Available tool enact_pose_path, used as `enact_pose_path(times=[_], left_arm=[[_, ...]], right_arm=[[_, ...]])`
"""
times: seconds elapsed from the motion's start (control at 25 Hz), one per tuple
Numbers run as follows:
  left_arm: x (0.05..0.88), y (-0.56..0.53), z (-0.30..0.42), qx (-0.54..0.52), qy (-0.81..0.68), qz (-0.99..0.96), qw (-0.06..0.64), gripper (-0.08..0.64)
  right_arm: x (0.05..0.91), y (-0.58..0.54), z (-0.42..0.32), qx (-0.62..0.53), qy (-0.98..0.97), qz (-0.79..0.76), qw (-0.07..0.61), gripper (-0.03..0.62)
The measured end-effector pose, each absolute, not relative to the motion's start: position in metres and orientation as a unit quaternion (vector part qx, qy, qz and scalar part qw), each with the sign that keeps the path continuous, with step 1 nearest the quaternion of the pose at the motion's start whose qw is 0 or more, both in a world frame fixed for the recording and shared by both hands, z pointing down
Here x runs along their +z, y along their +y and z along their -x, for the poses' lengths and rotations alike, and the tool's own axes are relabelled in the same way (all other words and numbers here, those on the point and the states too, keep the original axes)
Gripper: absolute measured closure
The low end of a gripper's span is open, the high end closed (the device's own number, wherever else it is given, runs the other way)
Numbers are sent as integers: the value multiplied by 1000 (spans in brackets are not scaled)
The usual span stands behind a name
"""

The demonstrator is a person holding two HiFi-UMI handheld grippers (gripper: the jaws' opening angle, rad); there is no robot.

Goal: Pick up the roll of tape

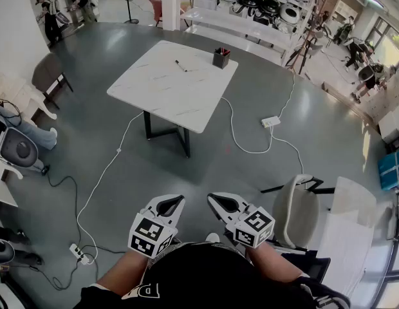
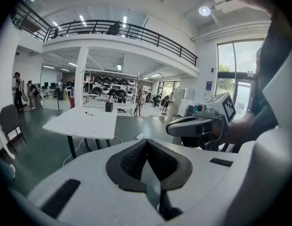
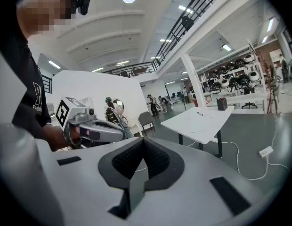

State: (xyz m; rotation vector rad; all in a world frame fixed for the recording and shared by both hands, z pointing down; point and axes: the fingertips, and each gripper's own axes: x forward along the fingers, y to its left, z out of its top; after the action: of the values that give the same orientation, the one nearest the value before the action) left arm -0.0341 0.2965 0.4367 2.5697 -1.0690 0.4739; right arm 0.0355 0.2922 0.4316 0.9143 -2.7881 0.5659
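No roll of tape shows in any view. My left gripper and right gripper hang side by side close to my body, above the grey floor. Both stand shut with nothing between the jaws. A white table stands well ahead of them; it bears a pen and a dark pen holder. In the left gripper view the shut left gripper points toward that table, with the right gripper to its right. In the right gripper view the shut right gripper has the left gripper to its left.
A grey chair stands just right of my right hand, beside a white tabletop. Cables run across the floor to a power strip and another power strip. A brown chair is at far left. People stand at the room's edges.
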Motion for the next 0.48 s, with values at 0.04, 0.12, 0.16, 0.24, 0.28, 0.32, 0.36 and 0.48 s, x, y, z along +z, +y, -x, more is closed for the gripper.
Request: enact_pose_path(times=[0.04,0.12,0.16,0.24,0.28,0.32,0.36,0.48], left_arm=[[437,297,33,166,-374,-899,158,543],[438,297,33,167,-374,-899,156,543],[438,297,33,167,-374,-899,156,543],[438,297,32,165,-375,-899,156,543],[437,297,32,165,-376,-899,155,543],[437,297,30,165,-376,-898,155,543],[436,297,29,166,-376,-898,154,543],[436,296,26,165,-377,-897,159,543]], right_arm=[[432,292,-36,189,-930,-305,77,588],[432,293,-37,188,-931,-304,77,588],[432,294,-36,187,-931,-303,77,588],[432,295,-36,187,-932,-302,77,588],[432,296,-37,187,-932,-301,78,589],[432,296,-38,188,-932,-301,78,588],[431,296,-40,189,-932,-301,76,588],[425,296,-43,186,-935,-296,65,588]])
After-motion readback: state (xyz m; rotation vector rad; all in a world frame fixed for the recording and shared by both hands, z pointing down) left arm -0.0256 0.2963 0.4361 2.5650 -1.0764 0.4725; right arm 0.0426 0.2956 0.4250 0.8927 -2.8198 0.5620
